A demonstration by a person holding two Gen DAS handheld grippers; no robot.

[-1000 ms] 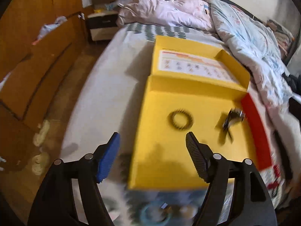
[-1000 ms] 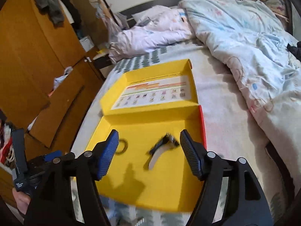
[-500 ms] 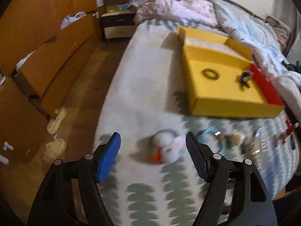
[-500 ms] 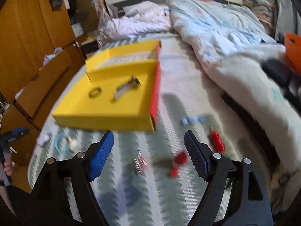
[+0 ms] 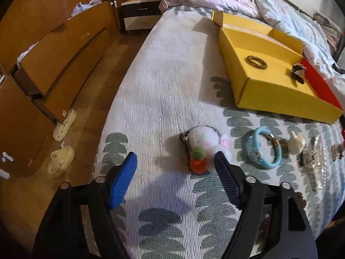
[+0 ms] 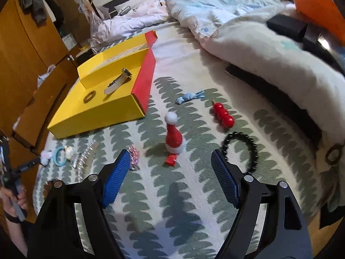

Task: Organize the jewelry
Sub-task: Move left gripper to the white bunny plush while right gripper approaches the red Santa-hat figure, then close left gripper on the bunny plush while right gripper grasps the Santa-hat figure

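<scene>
left gripper (image 5: 175,164) open over fluffy hair clip (image 5: 202,144), right gripper (image 6: 170,161) open near santa hat clip (image 6: 173,137), black bead bracelet (image 6: 241,149) only in right view

A bed (image 6: 194,194) covered with a leaf-patterned sheet is seen; a yellow box (image 6: 97,116), a Santa-hat clip (image 6: 173,136), a black bead bracelet (image 6: 243,149), a blue bangle (image 5: 264,149) and a quilt (image 6: 248,38) are laid on it.

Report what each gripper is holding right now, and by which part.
Nothing is held. The left gripper is open above the bedspread beside the white pom-pom hair clip; the right gripper is open near the Santa-hat clip.
</scene>
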